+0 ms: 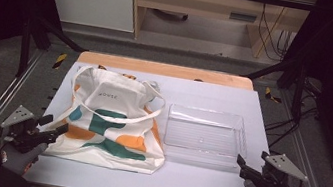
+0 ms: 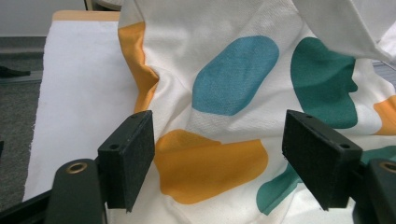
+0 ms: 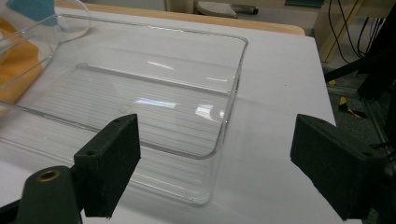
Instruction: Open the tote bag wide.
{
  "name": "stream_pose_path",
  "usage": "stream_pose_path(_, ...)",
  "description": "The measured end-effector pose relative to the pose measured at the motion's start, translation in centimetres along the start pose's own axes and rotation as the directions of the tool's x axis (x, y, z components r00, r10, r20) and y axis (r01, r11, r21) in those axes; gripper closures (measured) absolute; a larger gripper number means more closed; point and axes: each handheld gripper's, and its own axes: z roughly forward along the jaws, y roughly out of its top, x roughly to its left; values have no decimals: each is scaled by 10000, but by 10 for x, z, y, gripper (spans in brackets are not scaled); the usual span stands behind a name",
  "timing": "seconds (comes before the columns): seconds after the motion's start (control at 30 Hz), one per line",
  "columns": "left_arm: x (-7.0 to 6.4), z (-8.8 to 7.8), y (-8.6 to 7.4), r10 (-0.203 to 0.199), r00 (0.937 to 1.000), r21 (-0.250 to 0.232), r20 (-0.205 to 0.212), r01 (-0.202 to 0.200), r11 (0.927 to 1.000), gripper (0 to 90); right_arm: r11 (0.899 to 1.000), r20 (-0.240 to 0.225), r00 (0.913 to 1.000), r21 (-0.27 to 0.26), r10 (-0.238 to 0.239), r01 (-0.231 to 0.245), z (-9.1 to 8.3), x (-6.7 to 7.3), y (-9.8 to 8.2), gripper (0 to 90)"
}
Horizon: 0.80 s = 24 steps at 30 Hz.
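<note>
From the high view, a cream cloth tote bag printed with orange, green and blue blobs lies flat on the left half of the pale grey table, with a clear, empty rectangular plastic tray just beside it on the right; the left gripper sits at the bag's near-left corner and the right gripper near the tray's near-right corner, each held in a gloved hand. In the left gripper view the jaws stand wide apart over the fabric, holding nothing; closing here would likely pinch only one loose layer, so the bag could drag and bunch rather than open. In the right gripper view the jaws are likewise spread and empty, framing the tray's corner; a nudge against that light wall could probably slide the tray across the smooth tabletop.
</note>
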Motion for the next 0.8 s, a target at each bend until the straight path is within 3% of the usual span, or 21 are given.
stream_pose_path(0.47, -2, 2, 5, -2, 10000, -153, 71, 3, 9999, 263, 9994, -248, 9993, -197, -290, 286, 4, 19, 11, 178)
stream_pose_path(0.8, -7, -1, 19, 214, 9996, -369, 167, -208, 9991, 265, 9988, -550, 9977, -316, -386, 369, 10, 34, 25, 187)
